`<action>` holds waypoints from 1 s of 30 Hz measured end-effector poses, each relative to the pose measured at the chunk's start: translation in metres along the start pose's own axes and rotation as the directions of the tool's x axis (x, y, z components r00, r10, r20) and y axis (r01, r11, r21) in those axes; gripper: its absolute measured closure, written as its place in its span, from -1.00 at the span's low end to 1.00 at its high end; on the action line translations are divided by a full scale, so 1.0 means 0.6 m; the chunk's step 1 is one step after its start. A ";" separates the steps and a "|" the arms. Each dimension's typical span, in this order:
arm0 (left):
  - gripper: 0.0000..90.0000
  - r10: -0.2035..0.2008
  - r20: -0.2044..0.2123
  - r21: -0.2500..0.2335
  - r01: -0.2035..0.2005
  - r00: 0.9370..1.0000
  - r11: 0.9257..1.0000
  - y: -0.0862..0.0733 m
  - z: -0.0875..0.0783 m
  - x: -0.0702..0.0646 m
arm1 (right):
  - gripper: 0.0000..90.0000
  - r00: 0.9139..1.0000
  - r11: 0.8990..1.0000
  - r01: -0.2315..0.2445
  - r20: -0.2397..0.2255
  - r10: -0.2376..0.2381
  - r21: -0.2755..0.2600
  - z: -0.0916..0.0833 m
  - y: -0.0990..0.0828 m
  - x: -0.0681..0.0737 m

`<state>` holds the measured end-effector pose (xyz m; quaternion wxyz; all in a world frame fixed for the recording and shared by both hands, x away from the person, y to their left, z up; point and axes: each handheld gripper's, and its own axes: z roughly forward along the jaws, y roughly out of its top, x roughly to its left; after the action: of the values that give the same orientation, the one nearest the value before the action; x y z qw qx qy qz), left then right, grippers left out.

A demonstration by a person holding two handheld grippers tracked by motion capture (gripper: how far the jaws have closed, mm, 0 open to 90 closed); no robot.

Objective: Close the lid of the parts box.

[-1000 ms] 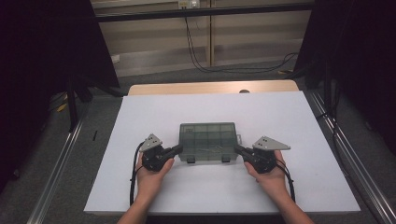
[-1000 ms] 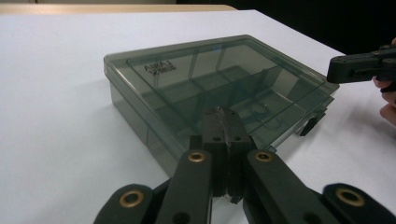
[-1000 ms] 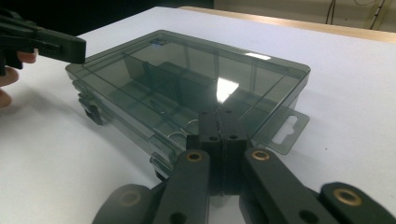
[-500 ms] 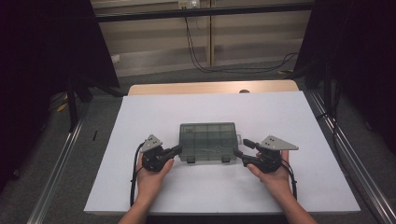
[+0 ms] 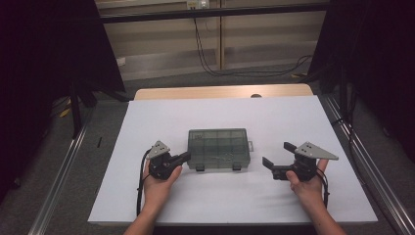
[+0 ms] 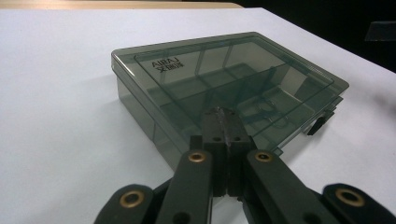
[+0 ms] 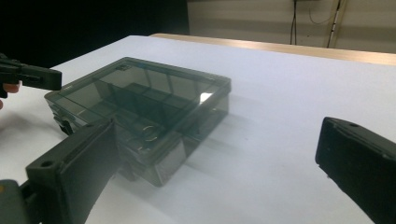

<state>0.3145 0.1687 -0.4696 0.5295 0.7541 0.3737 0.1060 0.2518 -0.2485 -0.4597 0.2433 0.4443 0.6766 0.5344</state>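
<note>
On the white table, high view: compartment box [image 5: 219, 148] lies flat mid-table [image 5: 293, 122], long axis running left to right, latches on the near edge.
Left gripper [image 5: 185, 156]: jaws pinched together, tips at the box's near left corner.
Right gripper [image 5: 276, 156]: jaws have just been opening, now spread wide with nothing between them, apart from the box's right end.
Left gripper view: compartment box [image 6: 224, 88] has its lid down and dividers showing through; closed fingers [image 6: 224, 126] point at its side.
Right gripper view: box [image 7: 140, 107] sits left of the wide gap.
Handling, judged: light, stiff, slick plastic; likely slides. Grip the short ends or rim edge, not the thin lid.
</note>
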 end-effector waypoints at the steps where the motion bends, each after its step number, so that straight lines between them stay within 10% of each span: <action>1: 1.00 -0.001 0.001 0.000 0.001 1.000 1.000 0.000 0.000 0.000 | -1.00 1.000 1.000 0.001 0.005 -0.001 -0.003 -0.004 -0.001 -0.003; 24: 0.99 0.009 0.025 -0.002 -0.009 1.000 1.000 0.007 -0.005 0.001 | -1.00 0.995 1.000 -0.023 0.096 0.024 -0.006 -0.085 -0.024 -0.056; 30: 0.55 0.006 0.078 -0.081 0.001 0.997 0.997 0.010 -0.024 0.001 | -1.00 0.994 1.000 -0.031 0.101 0.031 -0.007 -0.095 -0.025 -0.064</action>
<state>0.3099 0.1784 -0.4586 0.5736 0.7362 0.3473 0.0921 0.2196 -0.3110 -0.4619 0.2704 0.4806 0.6549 0.5168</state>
